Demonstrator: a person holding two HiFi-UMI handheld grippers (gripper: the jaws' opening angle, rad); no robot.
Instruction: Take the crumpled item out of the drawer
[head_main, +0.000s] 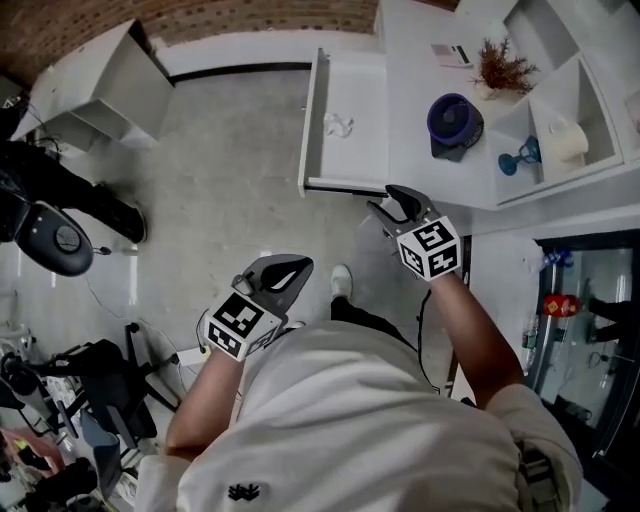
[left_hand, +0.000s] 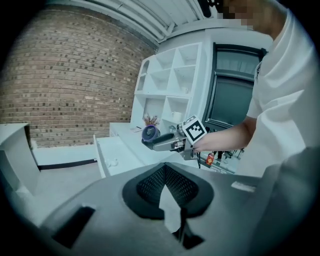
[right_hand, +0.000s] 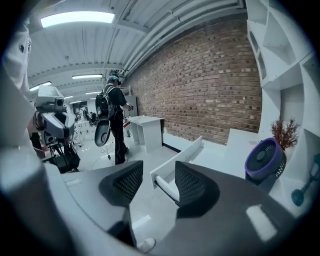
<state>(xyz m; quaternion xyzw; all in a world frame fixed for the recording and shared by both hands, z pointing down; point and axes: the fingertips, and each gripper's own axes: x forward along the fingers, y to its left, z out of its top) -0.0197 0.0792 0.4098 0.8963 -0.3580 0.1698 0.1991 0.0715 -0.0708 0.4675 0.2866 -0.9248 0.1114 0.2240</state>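
Plainly, the drawer (head_main: 362, 95) was seen pulled out to the left from the white desk (head_main: 410, 120). The crumpled item (head_main: 338, 124), small and white, was found lying on the drawer's floor, close behind the front panel (head_main: 308, 120) and about midway along it. It was touched by neither gripper.

The right gripper (head_main: 385, 200) was held at the drawer's near end, just beside its corner, with the jaws spread apart. In the right gripper view the end of the front panel was framed in the gap between the pads (right_hand: 125, 182), but nothing was pressed by them.

The left gripper (head_main: 292, 270) was held nearer the person and further left, well apart from the drawer, over the grey floor (head_main: 230, 150). Its jaws were brought together at the tips, and nothing was clamped between them.

On the desk, right of the drawer, a purple fan (head_main: 455, 122) was stood, with a dried plant (head_main: 500, 68) set beyond it. In the shelf cubbies at the far right a paper roll (head_main: 567, 140) and a blue goblet (head_main: 520, 155) were kept. A white shoe (head_main: 341, 280) was seen on the floor between the two grippers.
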